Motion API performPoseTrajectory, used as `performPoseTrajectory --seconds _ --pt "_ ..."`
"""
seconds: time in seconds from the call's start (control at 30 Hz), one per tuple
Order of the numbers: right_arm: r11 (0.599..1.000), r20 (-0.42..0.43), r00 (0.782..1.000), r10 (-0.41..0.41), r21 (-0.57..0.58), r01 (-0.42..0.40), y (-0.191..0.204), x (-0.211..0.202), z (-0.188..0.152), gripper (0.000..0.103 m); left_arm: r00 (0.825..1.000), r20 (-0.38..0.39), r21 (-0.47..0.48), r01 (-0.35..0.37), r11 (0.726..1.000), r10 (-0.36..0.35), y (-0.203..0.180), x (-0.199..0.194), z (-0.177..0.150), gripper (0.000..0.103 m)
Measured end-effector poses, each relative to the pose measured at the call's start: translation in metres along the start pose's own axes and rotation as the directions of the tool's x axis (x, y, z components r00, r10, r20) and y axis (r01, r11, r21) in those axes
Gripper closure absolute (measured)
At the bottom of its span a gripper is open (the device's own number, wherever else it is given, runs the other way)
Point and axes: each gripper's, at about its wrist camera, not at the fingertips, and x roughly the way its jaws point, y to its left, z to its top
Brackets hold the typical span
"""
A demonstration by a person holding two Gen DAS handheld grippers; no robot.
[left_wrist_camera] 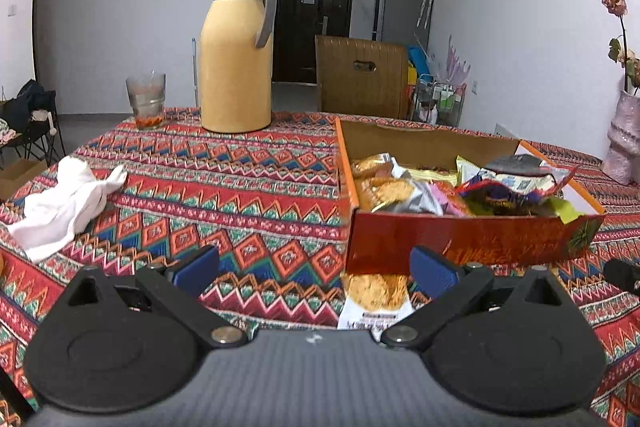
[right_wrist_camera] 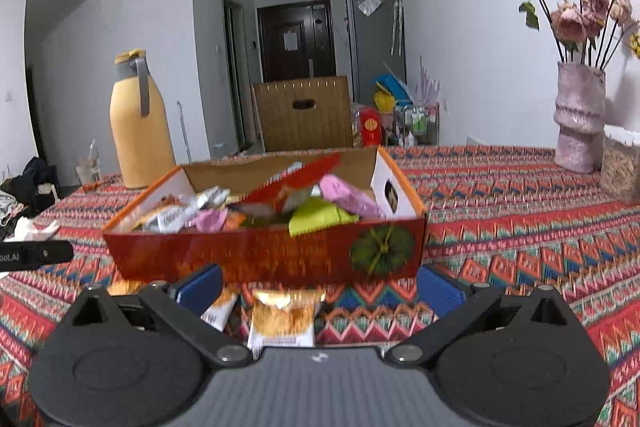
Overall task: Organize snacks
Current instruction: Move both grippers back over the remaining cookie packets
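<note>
**Two packets remain outside the box; both grippers empty**

At the far left of the table lies a crumpled white cloth [left_wrist_camera: 68,199], well apart from the work area. Behind it stand a glass [left_wrist_camera: 146,101] and a tall yellow flask [left_wrist_camera: 236,55], both upright near the far edge of the patterned tablecloth [left_wrist_camera: 240,187], probably kept there to leave the near side free for sorting.

The left gripper [left_wrist_camera: 316,269] hovers low over the cloth with its blue pads spread wide and nothing between them. Just ahead, toward its right finger, a snack packet [left_wrist_camera: 376,301] lies flat on the cloth, touching or nearly touching the front wall of the orange box [left_wrist_camera: 472,241]. The box is open at the top and already heaped with mixed wrappers, so it evidently serves as the collection point.

The right gripper [right_wrist_camera: 320,289] is likewise spread wide and empty. Between its fingers a second packet [right_wrist_camera: 286,319] lies flat in front of the same box; the first packet's edge shows by the left pad.

At the far right, a pink vase [right_wrist_camera: 578,119] of dried flowers stands beside a woven basket [right_wrist_camera: 620,163], clear of the task.

Judgement: the sorting is nearly complete; each gripper appears positioned to close on the loose packet before it.
</note>
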Motion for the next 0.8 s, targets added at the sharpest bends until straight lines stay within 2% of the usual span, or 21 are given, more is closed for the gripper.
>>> performPoseTrajectory --seconds 0.2,0.4,0.57,0.67,0.8 --pt "1.000 -0.049 0.999 0.007 0.013 -0.006 0.001 0.001 -0.014 0.000 1.000 0.013 -0.001 0.013 1.000 -0.013 0.002 0.002 -0.011 0.000" --pt "1.000 -0.056 0.998 -0.012 0.009 0.012 0.005 0.002 -0.020 0.000 0.999 0.019 0.012 0.027 1.000 -0.027 0.001 0.001 -0.016 0.000" --pt "1.000 -0.040 0.999 0.004 -0.018 -0.005 0.011 0.000 -0.020 0.000 0.999 0.015 -0.006 0.038 0.999 -0.038 0.004 0.002 -0.018 0.000" --pt "0.999 -0.040 0.999 -0.015 -0.043 0.013 0.017 0.002 -0.020 0.000 0.999 0.005 -0.018 0.044 0.999 -0.044 0.006 0.004 -0.018 0.000" --pt "0.999 -0.074 0.997 -0.016 -0.032 0.014 0.020 0.008 -0.019 0.000 0.999 0.005 -0.032 0.053 0.998 -0.052 0.009 0.003 -0.018 0.000"
